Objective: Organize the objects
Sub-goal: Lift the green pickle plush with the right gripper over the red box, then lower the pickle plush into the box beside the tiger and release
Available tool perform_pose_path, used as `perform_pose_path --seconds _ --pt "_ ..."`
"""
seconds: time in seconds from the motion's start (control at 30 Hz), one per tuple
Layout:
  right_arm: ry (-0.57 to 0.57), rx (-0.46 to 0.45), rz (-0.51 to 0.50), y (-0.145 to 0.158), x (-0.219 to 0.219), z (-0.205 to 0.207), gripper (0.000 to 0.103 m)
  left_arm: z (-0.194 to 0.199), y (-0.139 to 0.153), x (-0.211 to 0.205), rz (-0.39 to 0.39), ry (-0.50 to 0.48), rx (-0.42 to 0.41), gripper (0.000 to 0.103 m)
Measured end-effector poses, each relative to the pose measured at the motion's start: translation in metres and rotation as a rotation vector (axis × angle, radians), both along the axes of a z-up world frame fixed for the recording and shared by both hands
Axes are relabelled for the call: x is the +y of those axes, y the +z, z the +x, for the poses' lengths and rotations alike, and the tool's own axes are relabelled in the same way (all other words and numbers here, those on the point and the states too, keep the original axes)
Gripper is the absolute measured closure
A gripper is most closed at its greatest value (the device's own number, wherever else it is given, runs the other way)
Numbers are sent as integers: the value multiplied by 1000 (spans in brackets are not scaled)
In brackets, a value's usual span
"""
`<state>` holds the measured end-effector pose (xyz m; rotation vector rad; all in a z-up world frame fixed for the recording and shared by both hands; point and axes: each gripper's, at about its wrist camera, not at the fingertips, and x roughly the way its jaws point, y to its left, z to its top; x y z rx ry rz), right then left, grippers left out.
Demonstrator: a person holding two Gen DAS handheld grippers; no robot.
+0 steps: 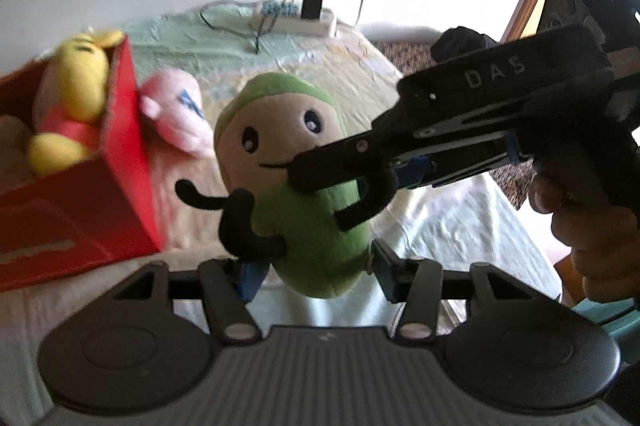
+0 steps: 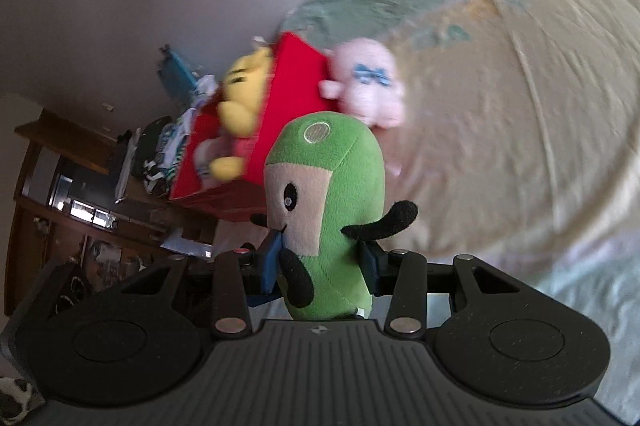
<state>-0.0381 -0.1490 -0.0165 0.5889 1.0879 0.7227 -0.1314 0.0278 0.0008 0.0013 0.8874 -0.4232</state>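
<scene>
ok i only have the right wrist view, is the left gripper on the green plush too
Observer: Yes, the left gripper is shut on the bottom end of the green plush, one pad on each side.
Operator: and how does my right gripper look from there
Observer: The right gripper comes in from the right side of the picture and clamps the plush at mouth height, above the left one.

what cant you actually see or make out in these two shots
- Red box, left wrist view: its left part is cut off by the frame edge.
- Yellow plush: lower body hidden by the box wall.
- Pink plush, right wrist view: blurred, face unclear.
- Green plush: its bottom is hidden behind the gripper body.
</scene>
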Motion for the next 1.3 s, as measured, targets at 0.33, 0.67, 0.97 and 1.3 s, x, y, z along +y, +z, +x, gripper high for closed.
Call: perform_pose_path --seconds 0.33,0.67,0.97,1.3 --pt "-24 -152 47 57 68 -7 59 -5 51 88 -59 -9 -161 51" --pt "-16 -270 74 78 160 21 59 29 68 186 -70 36 -261 51" --pt "-27 -248 2 51 210 57 59 80 29 237 -68 67 -198 51" --pt "-24 -147 -139 19 238 79 59 113 -25 266 -101 68 -55 51"
